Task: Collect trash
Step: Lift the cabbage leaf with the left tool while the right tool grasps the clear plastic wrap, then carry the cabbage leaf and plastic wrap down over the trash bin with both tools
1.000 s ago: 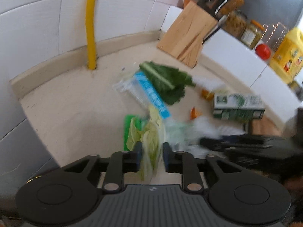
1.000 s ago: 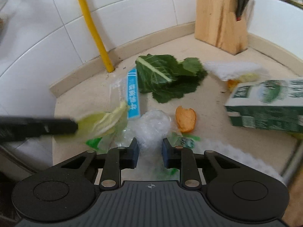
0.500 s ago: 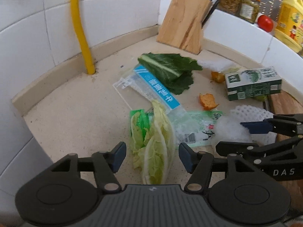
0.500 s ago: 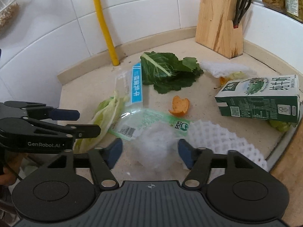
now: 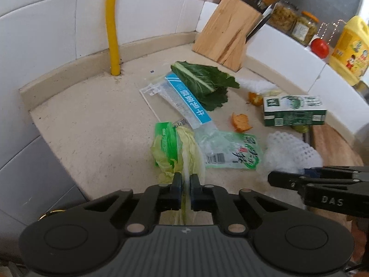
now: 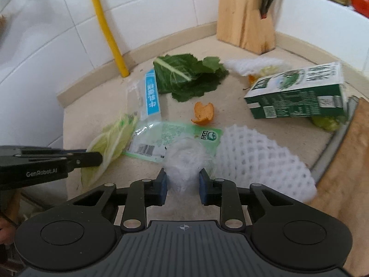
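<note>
While the left tool (image 5: 185, 184) pinches the stalk end of a pale cabbage leaf (image 5: 184, 154), the right tool (image 6: 181, 183) is closing around a crumpled ball of clear plastic (image 6: 183, 159). Both scraps lie on the surface (image 5: 92, 124), on either side of a green wrapper (image 6: 170, 138), with the milk carton (image 6: 297, 97) farther right.

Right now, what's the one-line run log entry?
left gripper: shut on cabbage leaf | right gripper: closing around crumpled plastic wrap | counter: other trash still lying
</note>
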Demonstrator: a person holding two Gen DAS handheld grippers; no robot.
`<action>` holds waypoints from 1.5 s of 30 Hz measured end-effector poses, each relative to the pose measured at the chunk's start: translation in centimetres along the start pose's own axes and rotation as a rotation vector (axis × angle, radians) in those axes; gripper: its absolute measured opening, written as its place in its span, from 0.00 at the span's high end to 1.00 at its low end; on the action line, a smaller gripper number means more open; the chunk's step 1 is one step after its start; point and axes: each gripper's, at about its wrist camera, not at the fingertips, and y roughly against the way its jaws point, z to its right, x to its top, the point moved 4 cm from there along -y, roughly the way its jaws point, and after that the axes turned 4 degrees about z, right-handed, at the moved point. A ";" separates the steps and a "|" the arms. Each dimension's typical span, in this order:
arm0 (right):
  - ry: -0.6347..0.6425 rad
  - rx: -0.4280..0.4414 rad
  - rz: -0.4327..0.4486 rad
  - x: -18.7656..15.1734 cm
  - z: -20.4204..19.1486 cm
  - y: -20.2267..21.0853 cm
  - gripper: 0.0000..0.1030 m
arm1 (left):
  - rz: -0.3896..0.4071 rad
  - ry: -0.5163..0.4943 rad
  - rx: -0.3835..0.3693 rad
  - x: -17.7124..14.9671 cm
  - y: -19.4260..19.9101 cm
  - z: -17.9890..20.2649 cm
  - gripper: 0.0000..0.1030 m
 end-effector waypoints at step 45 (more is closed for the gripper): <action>0.017 -0.066 0.040 -2.9 -4.4 3.9 0.69 | 0.096 0.023 -0.034 -2.9 5.8 0.2 0.95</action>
